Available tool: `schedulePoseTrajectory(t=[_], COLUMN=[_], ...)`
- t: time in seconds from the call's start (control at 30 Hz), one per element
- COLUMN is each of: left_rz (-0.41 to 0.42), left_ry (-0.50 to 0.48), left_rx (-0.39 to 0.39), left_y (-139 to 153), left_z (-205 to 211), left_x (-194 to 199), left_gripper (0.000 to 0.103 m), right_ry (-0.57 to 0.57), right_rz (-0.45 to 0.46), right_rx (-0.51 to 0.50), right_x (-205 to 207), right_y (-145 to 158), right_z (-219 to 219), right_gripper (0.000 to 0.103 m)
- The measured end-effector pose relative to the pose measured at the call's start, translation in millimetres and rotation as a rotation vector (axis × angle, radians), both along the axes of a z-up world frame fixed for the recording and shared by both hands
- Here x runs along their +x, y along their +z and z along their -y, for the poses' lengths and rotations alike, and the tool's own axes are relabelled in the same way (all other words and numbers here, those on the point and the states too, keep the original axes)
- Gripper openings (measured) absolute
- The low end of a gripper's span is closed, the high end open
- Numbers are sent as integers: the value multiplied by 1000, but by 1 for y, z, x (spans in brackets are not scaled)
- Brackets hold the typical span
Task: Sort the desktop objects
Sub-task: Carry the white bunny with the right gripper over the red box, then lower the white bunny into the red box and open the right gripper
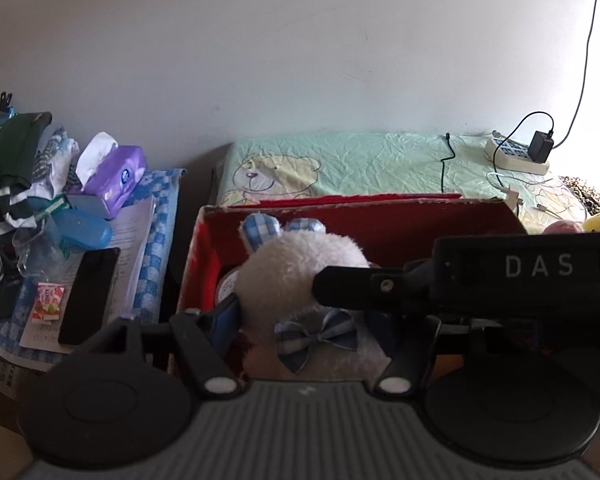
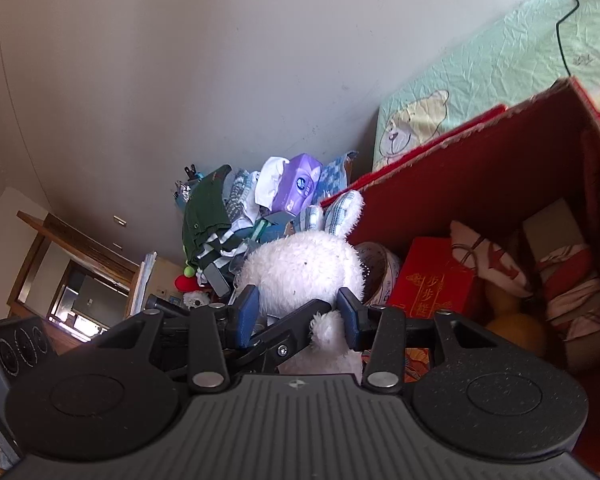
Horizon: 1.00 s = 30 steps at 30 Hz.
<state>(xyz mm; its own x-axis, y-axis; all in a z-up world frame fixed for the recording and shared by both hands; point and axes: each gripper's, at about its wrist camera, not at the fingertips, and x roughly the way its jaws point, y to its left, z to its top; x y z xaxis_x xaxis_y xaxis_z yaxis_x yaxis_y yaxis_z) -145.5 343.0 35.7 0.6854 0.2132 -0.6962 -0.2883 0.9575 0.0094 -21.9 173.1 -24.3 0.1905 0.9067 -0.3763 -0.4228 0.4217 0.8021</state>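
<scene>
White plush rabbit (image 1: 296,272), frame centre, over the open red box (image 1: 380,216): gripped by left tongs (image 1: 312,320) and right tongs (image 2: 300,316), whose arm crosses the left view. Left: tissue pack (image 1: 114,176), black phone (image 1: 90,296), clothes pile (image 1: 12,168). Right view alone shows red carton (image 2: 432,276) and cushion (image 2: 488,256) inside the box

One white plush rabbit (image 1: 300,268) with two checked ears and one checked bow; one red cardboard box (image 1: 380,220); one purple tissue pack (image 1: 116,174); one black phone (image 1: 90,296); one small strawberry-print packet (image 1: 49,298); one white power strip (image 1: 516,156) bearing one black charger (image 1: 540,146); two grippers, left (image 1: 312,320) and right (image 2: 300,316).
</scene>
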Motion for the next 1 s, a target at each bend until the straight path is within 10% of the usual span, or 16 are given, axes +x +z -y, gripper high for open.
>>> schedulePoseTrajectory(t=[1.0], left_rz=[-83], left_ry=[62], left_rx=[61], left_y=[-28], left_z=[-11], left_x=[-6], left_gripper=[80], right_ry=[85], right_rz=[-168], right_rx=[-74], right_x=[10], right_y=[-41], right_z=[-39], right_gripper=[52])
